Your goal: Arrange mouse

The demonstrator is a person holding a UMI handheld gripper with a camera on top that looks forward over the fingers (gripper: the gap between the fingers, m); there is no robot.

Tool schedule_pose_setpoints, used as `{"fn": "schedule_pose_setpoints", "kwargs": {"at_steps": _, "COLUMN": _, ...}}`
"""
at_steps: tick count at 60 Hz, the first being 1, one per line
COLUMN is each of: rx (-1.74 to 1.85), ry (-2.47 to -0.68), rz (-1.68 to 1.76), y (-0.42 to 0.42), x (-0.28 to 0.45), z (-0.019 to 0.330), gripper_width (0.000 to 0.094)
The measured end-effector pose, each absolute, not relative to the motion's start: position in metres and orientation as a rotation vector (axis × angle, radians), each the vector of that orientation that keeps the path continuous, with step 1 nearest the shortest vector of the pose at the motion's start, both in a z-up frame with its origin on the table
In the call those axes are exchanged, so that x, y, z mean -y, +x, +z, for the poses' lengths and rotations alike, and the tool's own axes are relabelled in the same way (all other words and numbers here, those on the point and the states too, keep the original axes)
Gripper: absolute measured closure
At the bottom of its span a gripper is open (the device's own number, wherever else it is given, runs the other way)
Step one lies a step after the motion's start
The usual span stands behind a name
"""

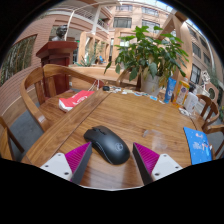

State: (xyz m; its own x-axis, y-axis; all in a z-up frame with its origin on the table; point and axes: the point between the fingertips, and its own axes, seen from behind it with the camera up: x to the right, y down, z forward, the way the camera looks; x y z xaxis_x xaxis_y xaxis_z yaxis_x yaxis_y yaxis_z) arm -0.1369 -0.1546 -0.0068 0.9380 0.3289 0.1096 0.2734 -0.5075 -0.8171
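Note:
A black computer mouse (108, 144) lies on the wooden table (150, 118), angled with its front toward the far left. My gripper (112, 158) is open, its two pink pads (76, 157) standing on either side of the mouse's near end. The mouse rests on the table between the fingers, with a gap showing at each side.
A red and white packet (74, 99) lies at the table's far left. A potted plant (146, 58) stands at the far edge. A blue booklet (197, 144) lies at the right. Wooden chairs (45, 82) stand at the left and right sides.

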Motion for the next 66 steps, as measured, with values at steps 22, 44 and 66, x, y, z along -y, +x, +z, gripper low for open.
{"fn": "schedule_pose_setpoints", "kwargs": {"at_steps": 22, "rx": 0.300, "ry": -2.179, "rz": 0.068, "y": -0.141, "x": 0.081, "z": -0.012, "gripper_width": 0.0224}}
{"fn": "schedule_pose_setpoints", "kwargs": {"at_steps": 44, "rx": 0.228, "ry": -2.196, "rz": 0.116, "y": -0.154, "x": 0.078, "z": -0.012, "gripper_width": 0.0566}}
{"fn": "schedule_pose_setpoints", "kwargs": {"at_steps": 66, "rx": 0.208, "ry": -1.704, "rz": 0.309, "y": -0.107, "x": 0.097, "z": 0.273, "gripper_width": 0.0564}}
